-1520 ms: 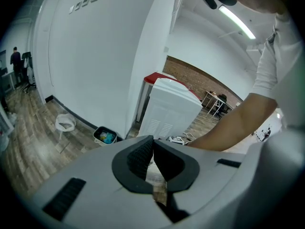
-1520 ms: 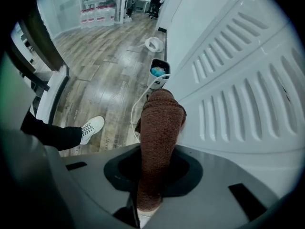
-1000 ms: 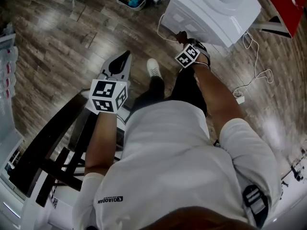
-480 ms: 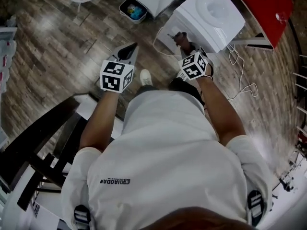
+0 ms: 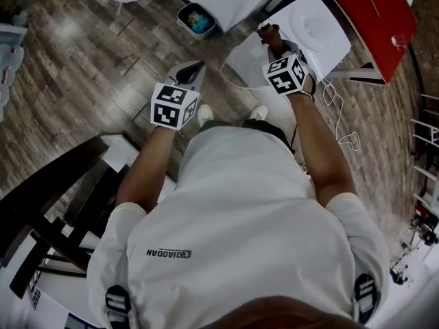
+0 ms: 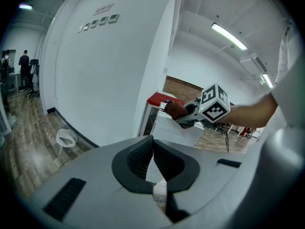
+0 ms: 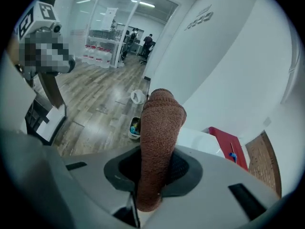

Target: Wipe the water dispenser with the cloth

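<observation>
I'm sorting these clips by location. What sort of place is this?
Probably an open-plan office or lab: glass partitions with people beyond, a white water dispenser beside a red table, wood-look floor and ceiling strip lights.

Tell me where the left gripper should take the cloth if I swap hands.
Grip the free end of the cloth, which sticks out beyond the jaws of the right gripper; its lower part is clamped there. Come from the side, opening the shut left gripper first.
</observation>
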Action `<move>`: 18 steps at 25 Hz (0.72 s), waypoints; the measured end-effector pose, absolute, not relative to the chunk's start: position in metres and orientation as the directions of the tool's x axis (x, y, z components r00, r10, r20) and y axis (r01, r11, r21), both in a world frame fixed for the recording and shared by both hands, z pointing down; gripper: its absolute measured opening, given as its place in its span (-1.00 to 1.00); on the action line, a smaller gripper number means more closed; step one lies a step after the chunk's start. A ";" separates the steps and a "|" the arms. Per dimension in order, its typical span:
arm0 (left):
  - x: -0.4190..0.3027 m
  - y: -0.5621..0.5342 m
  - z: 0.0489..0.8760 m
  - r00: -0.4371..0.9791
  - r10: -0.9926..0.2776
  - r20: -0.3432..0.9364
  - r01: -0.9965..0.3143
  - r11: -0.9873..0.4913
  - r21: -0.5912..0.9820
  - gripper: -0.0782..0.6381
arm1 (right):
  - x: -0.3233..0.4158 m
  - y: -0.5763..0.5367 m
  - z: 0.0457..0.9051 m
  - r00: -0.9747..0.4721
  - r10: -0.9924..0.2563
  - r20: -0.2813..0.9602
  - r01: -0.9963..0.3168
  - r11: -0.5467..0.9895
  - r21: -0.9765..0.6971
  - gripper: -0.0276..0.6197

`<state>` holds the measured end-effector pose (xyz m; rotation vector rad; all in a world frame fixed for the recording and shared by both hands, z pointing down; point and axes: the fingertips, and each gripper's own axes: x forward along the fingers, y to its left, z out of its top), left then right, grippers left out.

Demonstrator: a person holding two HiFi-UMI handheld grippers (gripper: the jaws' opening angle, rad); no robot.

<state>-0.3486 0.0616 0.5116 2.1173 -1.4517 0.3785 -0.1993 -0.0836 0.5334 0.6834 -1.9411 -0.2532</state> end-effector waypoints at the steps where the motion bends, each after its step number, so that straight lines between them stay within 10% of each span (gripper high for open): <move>1: -0.351 0.062 0.512 0.377 -0.773 0.511 -0.923 -0.269 0.274 -0.78 | -0.201 -0.086 0.533 -0.314 -0.566 0.762 -0.341 0.816 0.466 -0.69; 18: -0.352 0.067 0.527 0.380 -0.768 0.515 -0.915 -0.233 0.328 -0.78 | -0.216 -0.097 0.604 -0.200 -0.517 0.832 -0.314 0.839 0.445 -0.69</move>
